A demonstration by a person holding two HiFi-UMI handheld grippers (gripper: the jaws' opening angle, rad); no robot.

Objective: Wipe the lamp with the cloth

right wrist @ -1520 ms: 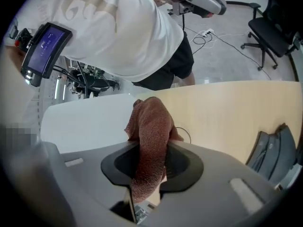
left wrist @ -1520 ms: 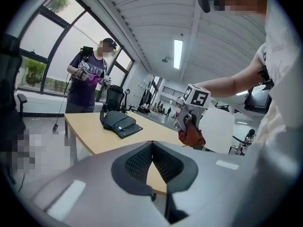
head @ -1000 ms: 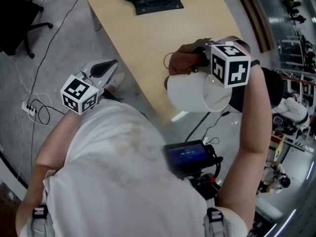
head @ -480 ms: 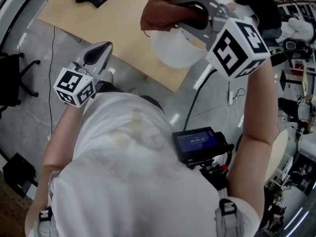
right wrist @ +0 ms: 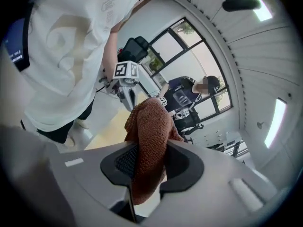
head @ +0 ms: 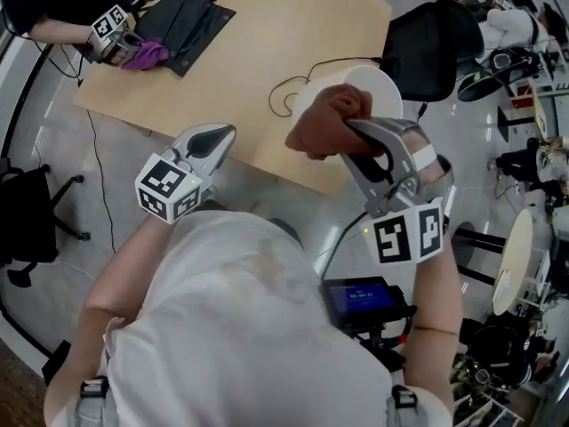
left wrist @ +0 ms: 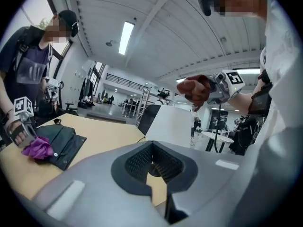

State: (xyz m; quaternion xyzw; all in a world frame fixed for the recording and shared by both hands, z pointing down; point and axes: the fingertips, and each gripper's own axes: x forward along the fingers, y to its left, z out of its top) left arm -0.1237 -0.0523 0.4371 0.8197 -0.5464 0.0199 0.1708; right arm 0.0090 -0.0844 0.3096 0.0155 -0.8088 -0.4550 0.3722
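— What is lying at the far left?

— Another person's hand (head: 100,36) is resting on the wooden surface (head: 293,25), next to a purple rag (head: 147,54) that is lying on a dark bag (head: 191,20).

— And the left claw (head: 220,134)?

— It is hovering off the near edge of the surface, over the floor. Its jaws are sitting clenched together, with nothing between them.

— Where is the cloth?

— The brown cloth (head: 320,127) is sitting bunched in the right claw (head: 351,132). The jaws are squeezing it from both sides, and a wad of it is bulging out past the tips.

— Is the cloth touching the lamp (head: 378,83)?

— From the head view it is overlapping the white shade. From the left gripper view it is hanging just above the shade's top; whether it is touching, I cannot tell.

— Where is the lamp standing?

— It is standing near the right corner of the surface, close to the near edge, with a thin cord (head: 286,94) looping beside it on the left.

— And further right?

— A black chair (head: 431,34) is standing just beyond the lamp, off the surface.
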